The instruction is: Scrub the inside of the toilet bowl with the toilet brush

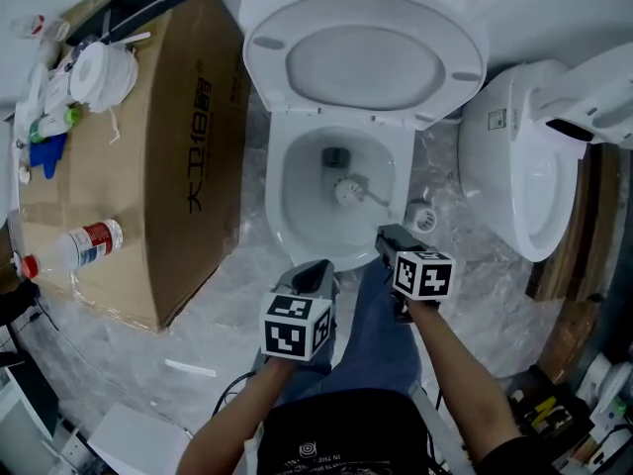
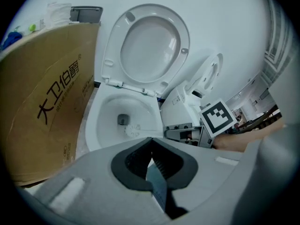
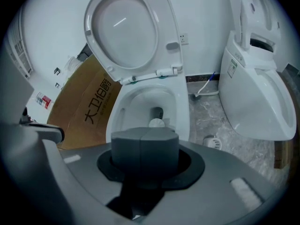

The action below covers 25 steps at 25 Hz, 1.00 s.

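Toilet bowl (image 1: 294, 181): seat and lid (image 1: 364, 62) raised upright against the wall, leaving the bowl open.

Toilet brush (image 1: 348, 189): inside the bowl. The round white bristle head sits low on the basin, just beside the dark outlet (image 1: 334, 156) on the side nearer the person. In the head view the long axis runs from the bristle head across to the bowl's right rim. The bristle end points down into the basin and the thin handle slants up towards the right hand-held gripper (image 1: 388, 237).

Right hand-held gripper: held over the front right rim of the bowl. Its own view shows the 2 jaws pressed together with only a seam between them, and the bristle head directly beyond their tips. In the left gripper view the handle runs straight to this tool's tip. Finding: clamped on the handle end, though the contact itself is covered by the jaw blocks.

Left hand-held gripper (image 1: 316, 270): held at the front edge of the bowl, beside the right one and clear of the brush. Its jaws meet at the tips and carry nothing.

Surroundings: a cardboard box (image 1: 168, 146) stands against the bowl's left side. A 2nd toilet (image 1: 514, 166) stands apart on the right.
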{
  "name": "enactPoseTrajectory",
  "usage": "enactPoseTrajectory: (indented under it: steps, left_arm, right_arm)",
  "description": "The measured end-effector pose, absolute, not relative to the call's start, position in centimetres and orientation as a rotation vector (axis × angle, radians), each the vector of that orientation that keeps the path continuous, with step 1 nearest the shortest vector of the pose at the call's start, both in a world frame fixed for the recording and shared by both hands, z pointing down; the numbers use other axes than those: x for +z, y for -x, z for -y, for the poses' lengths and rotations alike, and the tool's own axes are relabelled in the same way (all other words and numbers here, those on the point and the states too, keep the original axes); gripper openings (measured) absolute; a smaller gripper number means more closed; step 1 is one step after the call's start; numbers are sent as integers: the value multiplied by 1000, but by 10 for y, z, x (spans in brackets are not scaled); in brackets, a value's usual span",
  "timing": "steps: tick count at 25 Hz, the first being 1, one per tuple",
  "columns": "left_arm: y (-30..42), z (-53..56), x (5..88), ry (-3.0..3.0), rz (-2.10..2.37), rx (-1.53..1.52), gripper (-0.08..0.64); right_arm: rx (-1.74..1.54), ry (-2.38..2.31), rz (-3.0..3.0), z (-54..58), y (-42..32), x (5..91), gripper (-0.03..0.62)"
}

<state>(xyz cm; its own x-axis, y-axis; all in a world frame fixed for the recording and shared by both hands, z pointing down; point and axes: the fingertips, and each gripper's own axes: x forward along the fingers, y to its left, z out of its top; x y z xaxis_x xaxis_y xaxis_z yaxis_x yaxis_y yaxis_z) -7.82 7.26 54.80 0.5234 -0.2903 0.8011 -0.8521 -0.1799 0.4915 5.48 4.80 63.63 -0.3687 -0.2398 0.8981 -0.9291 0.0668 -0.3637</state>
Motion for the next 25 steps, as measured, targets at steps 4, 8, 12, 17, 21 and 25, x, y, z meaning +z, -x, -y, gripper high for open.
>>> enactPoseTrajectory:
  steps: [4, 8, 12, 17, 21, 25]
  left_arm:
    - [81, -74, 549, -1717, 983, 662, -9]
    - [94, -81, 550, -1692, 1009, 656, -9]
    - [110, -91, 552, -1659, 1035, 657, -9]
    - [116, -94, 556, -1643, 1047, 652, -9]
    - [108, -93, 555, -1648, 1034, 639, -9]
    - [105, -91, 552, -1655, 1027, 629, -9]
  right_arm:
    - [1362, -1148, 1695, -62, -40, 640, 150]
    - [1362, -1119, 1726, -60, -19, 642, 150]
    - [1351, -1136, 1746, -40, -7, 645, 150]
    - [1331, -1166, 1750, -16, -7, 646, 150]
    - [1321, -1162, 1728, -22, -15, 650, 150]
    - [1308, -1172, 1679, -24, -21, 662, 150]
